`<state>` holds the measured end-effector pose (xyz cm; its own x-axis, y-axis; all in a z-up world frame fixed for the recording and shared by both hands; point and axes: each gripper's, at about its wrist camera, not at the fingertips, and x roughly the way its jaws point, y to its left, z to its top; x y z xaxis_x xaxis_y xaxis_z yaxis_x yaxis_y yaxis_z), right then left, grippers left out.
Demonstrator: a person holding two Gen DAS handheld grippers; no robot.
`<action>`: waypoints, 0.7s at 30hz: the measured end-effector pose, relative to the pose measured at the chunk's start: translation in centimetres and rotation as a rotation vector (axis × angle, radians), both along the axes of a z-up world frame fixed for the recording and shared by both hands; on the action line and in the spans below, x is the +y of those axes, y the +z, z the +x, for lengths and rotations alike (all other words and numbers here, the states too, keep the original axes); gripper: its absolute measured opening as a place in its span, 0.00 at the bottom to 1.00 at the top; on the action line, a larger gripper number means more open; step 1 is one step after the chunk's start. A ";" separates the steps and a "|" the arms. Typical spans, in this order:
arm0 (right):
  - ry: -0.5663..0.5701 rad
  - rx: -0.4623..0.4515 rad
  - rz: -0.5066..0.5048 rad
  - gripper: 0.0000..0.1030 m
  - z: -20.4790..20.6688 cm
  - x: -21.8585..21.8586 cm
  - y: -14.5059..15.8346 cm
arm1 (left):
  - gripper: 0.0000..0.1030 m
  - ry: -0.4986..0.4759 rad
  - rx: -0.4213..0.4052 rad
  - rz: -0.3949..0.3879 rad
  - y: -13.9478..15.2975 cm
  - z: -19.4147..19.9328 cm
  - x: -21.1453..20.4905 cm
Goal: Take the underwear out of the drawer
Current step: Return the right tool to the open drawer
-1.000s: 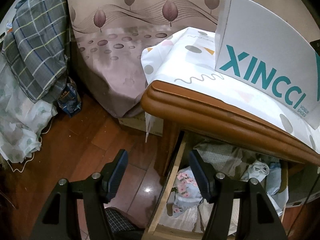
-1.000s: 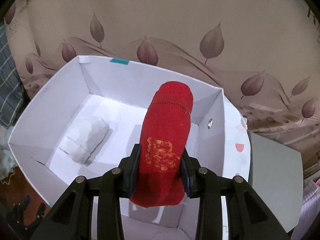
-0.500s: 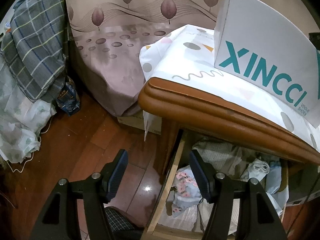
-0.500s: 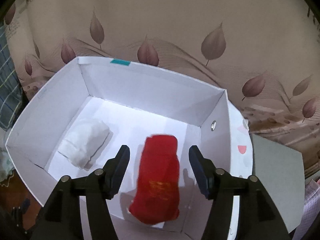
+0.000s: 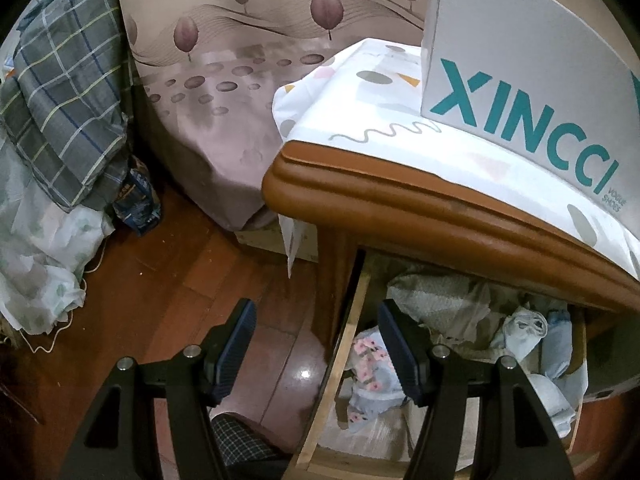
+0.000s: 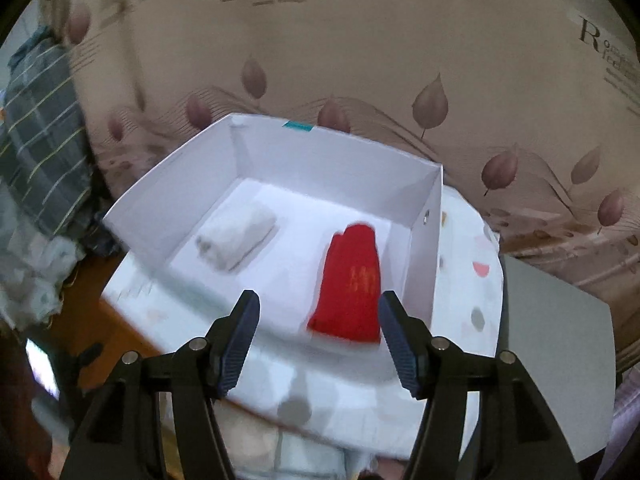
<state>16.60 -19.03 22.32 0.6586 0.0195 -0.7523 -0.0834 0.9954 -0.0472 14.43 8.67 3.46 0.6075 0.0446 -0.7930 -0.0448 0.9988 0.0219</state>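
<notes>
Red underwear laid in white box

The rolled red underwear [image 6: 350,280], marked with gold embroidery, is seen beyond the right gripper [image 6: 318,336], whose jaws have just opened and hold nothing.

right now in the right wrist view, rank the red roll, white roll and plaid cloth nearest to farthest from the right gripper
1. red roll, in the white box, just ahead of the open right gripper
2. white roll, box's left side
3. plaid cloth, far left, outside the box

A lived-in home bedroom: a bed [image 5: 224,120] under a leaf-print cover, a wooden drawer [image 5: 344,364] stuffed with clothes, plaid bedding [image 5: 68,112] heaped beside a wood floor [image 5: 168,280].
</notes>
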 end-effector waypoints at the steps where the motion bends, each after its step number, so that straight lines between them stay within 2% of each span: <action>1: 0.014 0.015 -0.003 0.58 -1.3 0.1 -0.4 | 0.63 -0.002 0.000 -0.001 0.0 0.0 0.1; 5: 0.062 0.081 -0.009 0.59 -4.9 0.3 -2.8 | 0.63 -0.006 0.008 0.000 -0.2 0.1 0.0; 10: 0.080 0.178 -0.015 0.59 -8.4 -0.3 -7.6 | 0.63 -0.018 0.023 -0.007 -0.4 0.2 -0.1; 16: 0.048 0.303 0.049 0.60 -9.0 -1.1 -14.1 | 0.63 -0.001 0.045 -0.053 -0.7 0.5 0.7; 21: 0.071 0.350 0.097 0.70 -8.2 0.8 -18.0 | 0.63 0.024 0.050 -0.061 -0.7 0.5 1.3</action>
